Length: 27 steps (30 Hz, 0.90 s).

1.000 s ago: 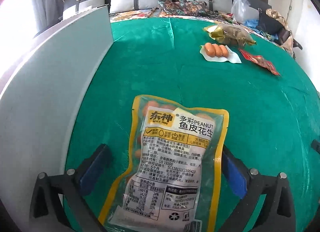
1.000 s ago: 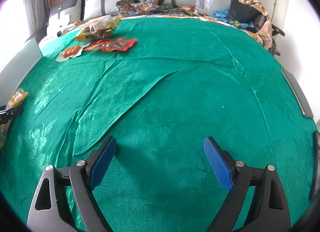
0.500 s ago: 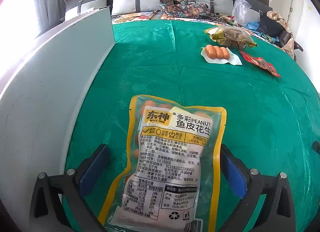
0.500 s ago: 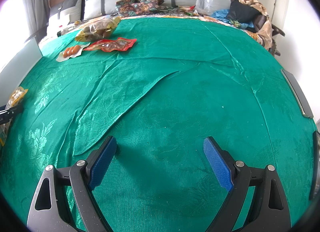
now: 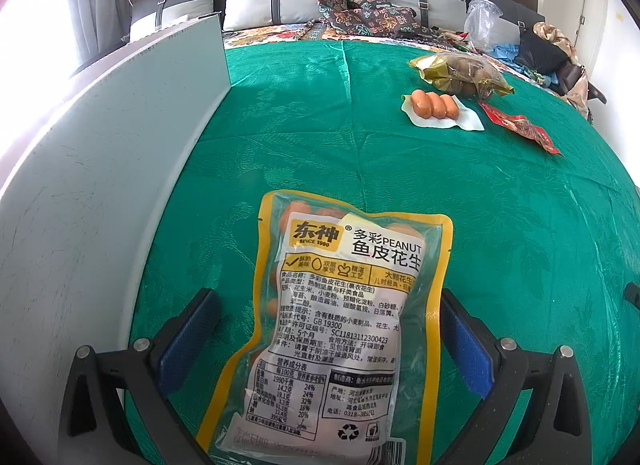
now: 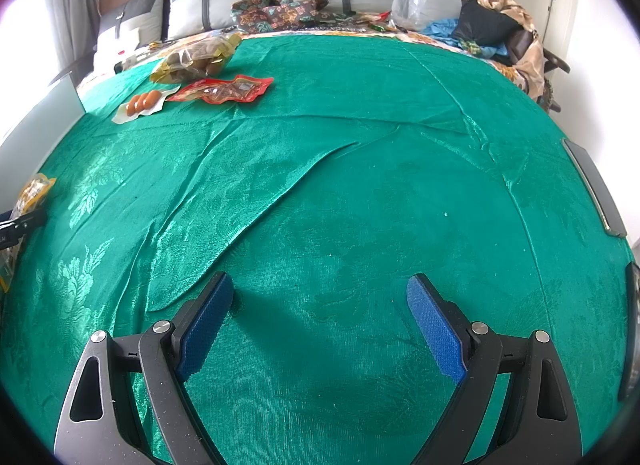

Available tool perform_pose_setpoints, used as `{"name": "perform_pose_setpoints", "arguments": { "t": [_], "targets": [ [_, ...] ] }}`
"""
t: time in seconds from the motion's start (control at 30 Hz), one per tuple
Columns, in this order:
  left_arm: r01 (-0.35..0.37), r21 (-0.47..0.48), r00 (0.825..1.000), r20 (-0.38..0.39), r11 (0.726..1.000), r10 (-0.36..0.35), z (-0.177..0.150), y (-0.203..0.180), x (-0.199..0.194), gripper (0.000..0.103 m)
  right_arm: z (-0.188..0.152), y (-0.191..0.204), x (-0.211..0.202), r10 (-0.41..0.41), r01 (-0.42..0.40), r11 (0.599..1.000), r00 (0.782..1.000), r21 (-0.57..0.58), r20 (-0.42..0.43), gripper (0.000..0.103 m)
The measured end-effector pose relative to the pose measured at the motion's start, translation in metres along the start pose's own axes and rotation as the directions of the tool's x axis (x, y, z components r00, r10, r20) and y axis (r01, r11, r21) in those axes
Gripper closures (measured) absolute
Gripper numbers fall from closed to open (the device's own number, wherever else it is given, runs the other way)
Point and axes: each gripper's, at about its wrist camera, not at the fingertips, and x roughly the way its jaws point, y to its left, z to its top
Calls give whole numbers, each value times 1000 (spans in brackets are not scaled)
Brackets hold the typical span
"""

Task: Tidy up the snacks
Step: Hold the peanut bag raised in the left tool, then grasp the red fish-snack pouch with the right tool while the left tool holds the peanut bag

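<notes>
The left gripper (image 5: 330, 335) is built from matte black plastic arms, each pierced by a rounded triangular cut-out near its outer edge. Two silver round screw heads are seen on each arm. Flat rectangular blue textured pads (image 5: 188, 339) are fitted to the inner faces of the fingers. The right gripper (image 6: 320, 321) is made the same way: black arms, triangular cut-outs, paired silver screws beside the blue rubber-like pads (image 6: 436, 329), with fine specks scattered over the black plastic.

My left wrist camera is looking low along the green cloth (image 5: 400, 169); my right one is facing likewise, both sharing the far sausage pack (image 5: 436, 105) (image 6: 142, 102).
</notes>
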Motion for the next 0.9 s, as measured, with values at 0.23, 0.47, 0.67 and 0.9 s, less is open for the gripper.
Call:
{"name": "perform_pose_setpoints", "arguments": {
  "t": [0.23, 0.47, 0.67, 0.9],
  "targets": [
    [0, 0, 1000, 0, 1000, 0, 0, 0, 0, 0, 0, 0, 0, 0, 0, 1000, 1000, 1, 0, 12],
    [0, -1, 1000, 0, 1000, 0, 0, 0, 0, 0, 27, 1, 6, -22, 21, 996, 1000, -91, -18, 12],
    [0, -1, 1000, 0, 1000, 0, 0, 0, 0, 0, 128, 49, 55, 162, -198, 928, 977, -315, -137, 12],
    [2, -1, 1000, 2, 1000, -2, 0, 0, 1, 0, 173, 104, 115, 68, -163, 783, 982, -600, -178, 12]
  ]
}}
